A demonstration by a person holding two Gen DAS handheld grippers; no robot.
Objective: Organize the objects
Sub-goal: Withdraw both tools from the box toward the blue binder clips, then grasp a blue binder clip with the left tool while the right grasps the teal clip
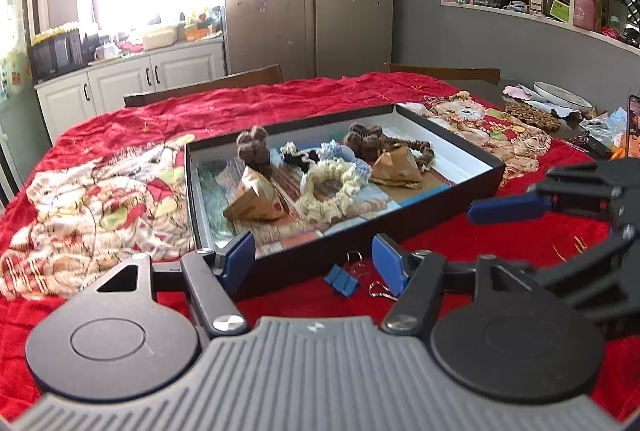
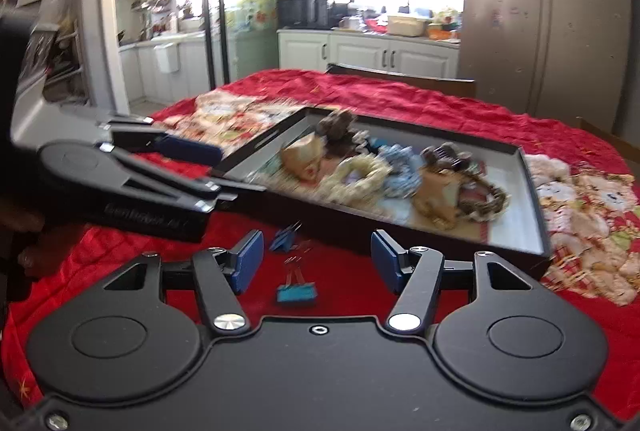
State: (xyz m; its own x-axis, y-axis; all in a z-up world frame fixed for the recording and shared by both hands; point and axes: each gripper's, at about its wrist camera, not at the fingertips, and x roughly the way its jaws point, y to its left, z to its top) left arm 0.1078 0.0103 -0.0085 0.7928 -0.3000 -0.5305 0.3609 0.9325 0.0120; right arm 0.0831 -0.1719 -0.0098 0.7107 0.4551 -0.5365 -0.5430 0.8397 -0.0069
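Note:
A shallow black box lies on the red tablecloth and holds crocheted scrunchies, brown knitted pieces and brown paper packets. Two blue binder clips lie on the cloth in front of the box: one close to its near wall, one nearer me. My left gripper is open and empty, its fingers at the box's near wall; it also shows in the right wrist view. My right gripper is open and empty above the clips.
The red quilted cloth has bear prints at both sides of the box. Two wooden chair backs stand at the far edge. Plates, a woven mat and clutter sit at the far right. A fridge and kitchen cabinets stand behind.

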